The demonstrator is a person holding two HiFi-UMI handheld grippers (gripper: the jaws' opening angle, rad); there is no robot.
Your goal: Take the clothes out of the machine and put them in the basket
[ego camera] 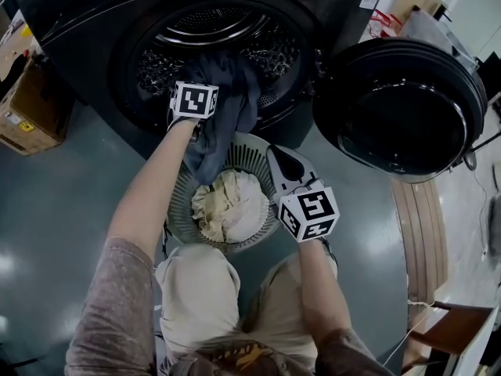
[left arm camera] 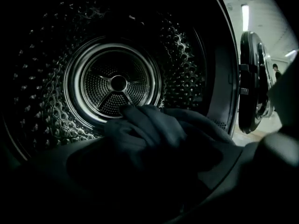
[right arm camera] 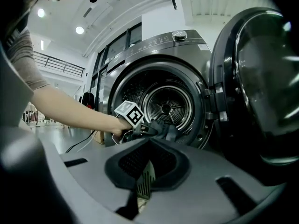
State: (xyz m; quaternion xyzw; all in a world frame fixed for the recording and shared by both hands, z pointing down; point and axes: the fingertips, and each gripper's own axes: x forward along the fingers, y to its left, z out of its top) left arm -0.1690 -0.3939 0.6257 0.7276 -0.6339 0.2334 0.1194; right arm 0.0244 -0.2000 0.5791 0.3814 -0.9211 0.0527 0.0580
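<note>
Head view: at the machine (ego camera: 235,22) mouth, the left gripper (right arm camera: 148,129), jaws wide, straddles a dark garment (ego camera: 223,108) trailing into the basket (ego camera: 180,202) set near, likely to catch it. The right gripper (ego camera: 280,161) waits closed and empty.

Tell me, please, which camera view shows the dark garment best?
The head view: the dark garment hangs from the drum down over the basket. The left gripper view shows only its bunched upper part, very dark. The right gripper view shows a small piece at the drum's mouth.

Dk garment (ego camera: 223,108) hangs frm drum (ego camera: 219,22) over basket (ego camera: 176,210).
</note>
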